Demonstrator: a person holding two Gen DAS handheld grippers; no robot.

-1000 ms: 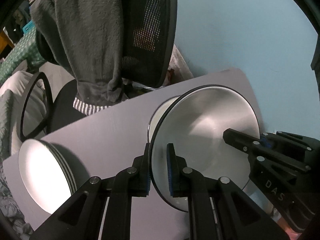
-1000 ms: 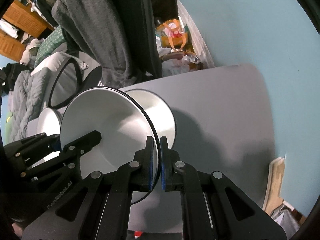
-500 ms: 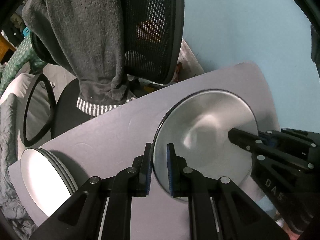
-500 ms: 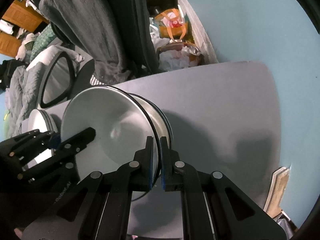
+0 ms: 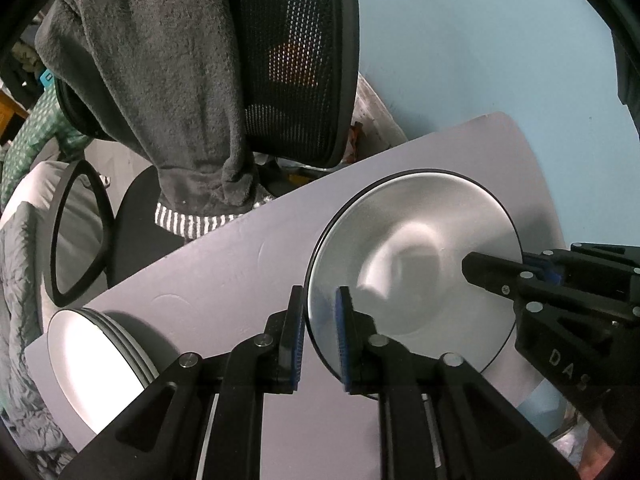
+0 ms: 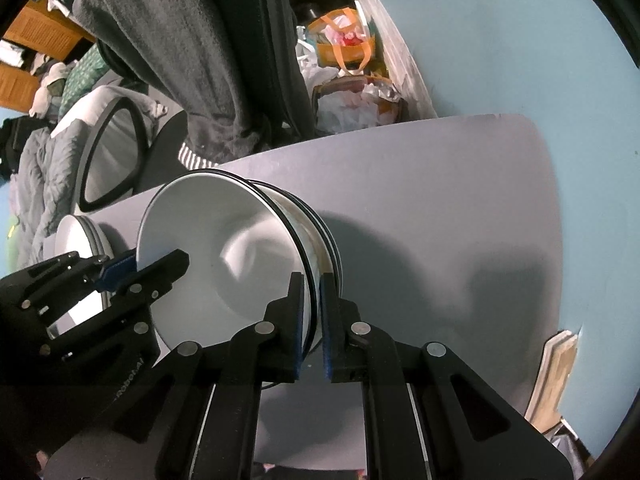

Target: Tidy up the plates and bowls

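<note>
Stacking looked nearly done here: a white bowl [image 6: 224, 248] with a thin black rim was seated on top of the nested bowls [image 6: 320, 236] on the grey bench [image 6: 440, 200], roughly mid-bench. It was pinched on opposite edges. The left claw [image 5: 320, 336] had just been opening, and a gap could be seen between its blue pads [image 5: 343, 336] and the rim, so the bowl sat between them but wasn't really being squeezed. The right claw [image 6: 311, 320] was clamped tight on the near rim, pads pressed on both sides of the wall.

Handling-wise, the bowl was judged stiff and probably ceramic or melamine, so fairly light but chippable, with a smooth glazed face that would be slippery under rubber pads. The rim was reckoned the only sensible place to take hold, one pad inside and one outside, since the belly is too wide and curved. Letting go unevenly could be expected to tip it in the stack.

A pile of plates [image 5: 96, 360] was parked at the left end of the bench, well apart from the bowls. The bench top was matte, flat and bare otherwise. Behind it a mesh office chair [image 5: 296, 60] with a grey fleece [image 5: 160, 80] draped over it was seen, plus a pale blue wall [image 5: 480, 40] and some bags [image 6: 348, 44] on the floor.
</note>
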